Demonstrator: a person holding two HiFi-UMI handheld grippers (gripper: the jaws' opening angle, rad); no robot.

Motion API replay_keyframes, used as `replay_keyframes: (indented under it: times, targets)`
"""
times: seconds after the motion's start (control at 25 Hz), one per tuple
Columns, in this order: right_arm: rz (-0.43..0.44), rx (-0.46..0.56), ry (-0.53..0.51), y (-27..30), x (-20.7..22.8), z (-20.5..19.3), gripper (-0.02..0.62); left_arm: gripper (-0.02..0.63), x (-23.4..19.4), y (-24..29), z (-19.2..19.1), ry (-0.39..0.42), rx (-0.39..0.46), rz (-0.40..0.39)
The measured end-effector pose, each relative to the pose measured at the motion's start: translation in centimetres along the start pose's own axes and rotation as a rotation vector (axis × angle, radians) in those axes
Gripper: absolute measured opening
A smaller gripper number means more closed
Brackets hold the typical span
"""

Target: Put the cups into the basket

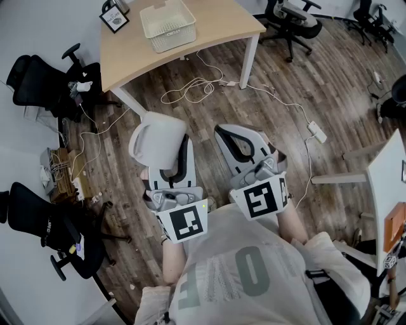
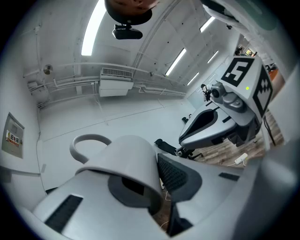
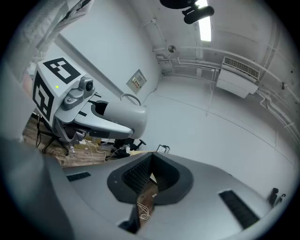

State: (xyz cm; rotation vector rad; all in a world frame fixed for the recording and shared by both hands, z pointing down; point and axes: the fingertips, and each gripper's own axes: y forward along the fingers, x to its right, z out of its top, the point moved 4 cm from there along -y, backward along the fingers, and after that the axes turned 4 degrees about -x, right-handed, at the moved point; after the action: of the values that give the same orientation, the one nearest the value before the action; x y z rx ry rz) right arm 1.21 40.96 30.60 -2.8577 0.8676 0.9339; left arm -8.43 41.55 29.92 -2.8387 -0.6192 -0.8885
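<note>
A pale grey cup (image 1: 155, 141) with a loop handle is held upside down between the jaws of my left gripper (image 1: 166, 138), above the wooden floor. In the left gripper view the cup (image 2: 126, 164) fills the space between the jaws, with its handle (image 2: 86, 143) sticking out to the left. My right gripper (image 1: 222, 132) floats beside it, shut with nothing in it; its ribbed pads (image 3: 140, 174) meet at the tip. The cream basket (image 1: 167, 24) stands on the light wooden table (image 1: 209, 28), far ahead of both grippers.
White cables (image 1: 190, 89) and a power strip (image 1: 317, 132) lie on the floor between me and the table. Black office chairs stand at the left (image 1: 38, 79), lower left (image 1: 44, 222) and back right (image 1: 292, 19). A small framed picture (image 1: 115, 18) stands beside the basket. A white table edge (image 1: 387, 184) is at the right.
</note>
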Motion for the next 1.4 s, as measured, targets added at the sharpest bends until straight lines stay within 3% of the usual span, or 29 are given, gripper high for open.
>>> replay_keyframes:
  times: [0.48,0.88,1.16,1.4]
  targets:
    - [0.02,0.044,0.034,-1.2,2.0,-1.2,-0.002,0.063,1.8,1.0,1.2,0.013,-0.015,0.029]
    - [0.078,0.078,0.024,-2.1,4.2,-4.5,-0.002,0.064,5.0,2.4,1.6,0.004,-0.07,0.058]
    - [0.138,0.059,0.05,1.3,4.5,-5.5,-0.002,0.064,3.3,4.5,-0.5,-0.028,-0.12,0.092]
    - [0.138,0.042,0.037,6.8,6.5,-6.3,-0.002,0.064,0.3,9.6,-2.3,-0.004,-0.096,0.104]
